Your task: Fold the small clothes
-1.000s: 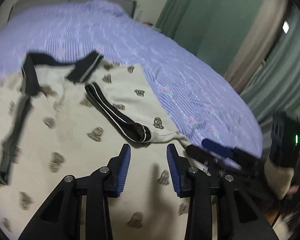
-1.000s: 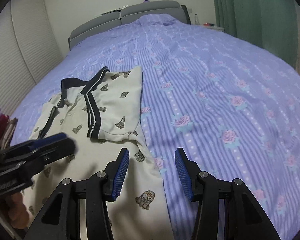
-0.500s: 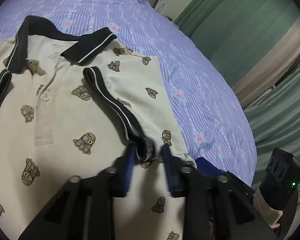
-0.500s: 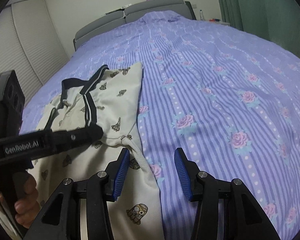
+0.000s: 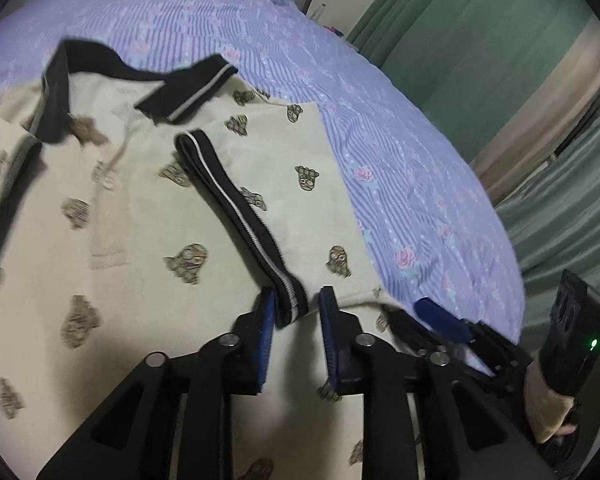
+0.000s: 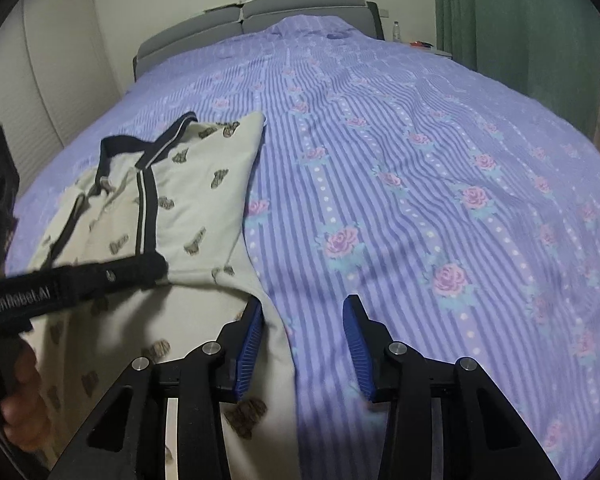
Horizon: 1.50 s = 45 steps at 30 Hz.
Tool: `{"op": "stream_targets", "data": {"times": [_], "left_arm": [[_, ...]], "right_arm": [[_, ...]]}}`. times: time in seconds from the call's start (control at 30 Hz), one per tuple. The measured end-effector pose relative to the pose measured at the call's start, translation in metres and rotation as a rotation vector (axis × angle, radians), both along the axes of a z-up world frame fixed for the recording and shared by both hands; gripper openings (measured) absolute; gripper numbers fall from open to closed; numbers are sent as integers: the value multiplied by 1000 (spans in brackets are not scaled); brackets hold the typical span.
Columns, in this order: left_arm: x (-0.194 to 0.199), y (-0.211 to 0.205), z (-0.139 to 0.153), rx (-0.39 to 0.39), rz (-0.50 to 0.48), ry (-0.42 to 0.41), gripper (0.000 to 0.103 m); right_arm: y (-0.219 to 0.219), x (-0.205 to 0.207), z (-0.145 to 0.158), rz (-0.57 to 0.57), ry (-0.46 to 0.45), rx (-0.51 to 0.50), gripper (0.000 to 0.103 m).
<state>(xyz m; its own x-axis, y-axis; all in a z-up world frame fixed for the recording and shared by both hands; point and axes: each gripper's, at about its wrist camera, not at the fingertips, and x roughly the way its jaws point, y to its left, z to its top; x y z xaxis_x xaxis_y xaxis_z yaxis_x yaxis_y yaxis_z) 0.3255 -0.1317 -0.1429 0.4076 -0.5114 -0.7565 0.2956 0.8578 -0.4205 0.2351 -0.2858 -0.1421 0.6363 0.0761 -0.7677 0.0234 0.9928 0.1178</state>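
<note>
A cream polo shirt (image 5: 148, 240) with small cartoon prints, a black collar and black sleeve cuffs lies on the bed; it also shows in the right wrist view (image 6: 204, 184). Its right sleeve is folded in over the chest. My left gripper (image 5: 296, 312) is open, its fingers on either side of the end of the black sleeve cuff (image 5: 288, 300) without gripping it. My right gripper (image 6: 302, 320) is open, low over the shirt's right side edge (image 6: 276, 320). The left gripper (image 6: 100, 276) crosses the right wrist view.
The bed is covered by a purple striped sheet with roses (image 6: 420, 184). A grey headboard (image 6: 260, 12) stands at the far end. Green curtains (image 5: 500, 60) hang along the right side. A white wardrobe (image 6: 40, 80) is at the left.
My left gripper has moved forward to the sleeve cuff and narrowed around it. My right gripper has lowered toward the shirt's side edge.
</note>
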Motion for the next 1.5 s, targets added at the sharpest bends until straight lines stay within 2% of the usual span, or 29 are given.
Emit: {"op": "stream_targets", "data": {"times": [0.1, 0.13, 0.23, 0.3, 0.4, 0.53, 0.7, 0.87, 1.07, 1.2, 1.3, 1.5], "left_arm": [[-17, 9, 13, 90, 7, -58, 37], [-30, 16, 21, 130, 14, -90, 45], [-58, 36, 37, 202, 34, -148, 50], [-77, 51, 45, 243, 55, -162, 58], [-108, 79, 57, 270, 82, -179, 58], [-138, 111, 66, 278, 124, -202, 61], [-175, 144, 73, 300, 227, -212, 61], [-214, 155, 77, 364, 246, -239, 67], [-247, 170, 54, 362, 267, -171, 68], [-258, 184, 26, 375, 306, -79, 68], [-266, 191, 7, 352, 311, 3, 68], [-275, 196, -8, 325, 316, 57, 68]], "right_arm": [[-3, -8, 6, 11, 34, -35, 42], [-3, -13, 11, 7, 38, -61, 42], [-4, -37, 31, 8, 28, -128, 42], [-6, -55, 46, 2, 24, -140, 51], [-11, -84, 68, -14, 18, -109, 61], [-16, -123, 87, -24, -15, -43, 62], [-19, -153, 81, -40, 17, 41, 63], [-15, -172, 65, -34, 68, 66, 63], [-3, -188, 48, -12, 130, 97, 63], [3, -192, 31, -18, 187, 71, 63], [6, -193, 23, -10, 219, 68, 63], [11, -199, 18, 5, 234, 43, 63]]}}
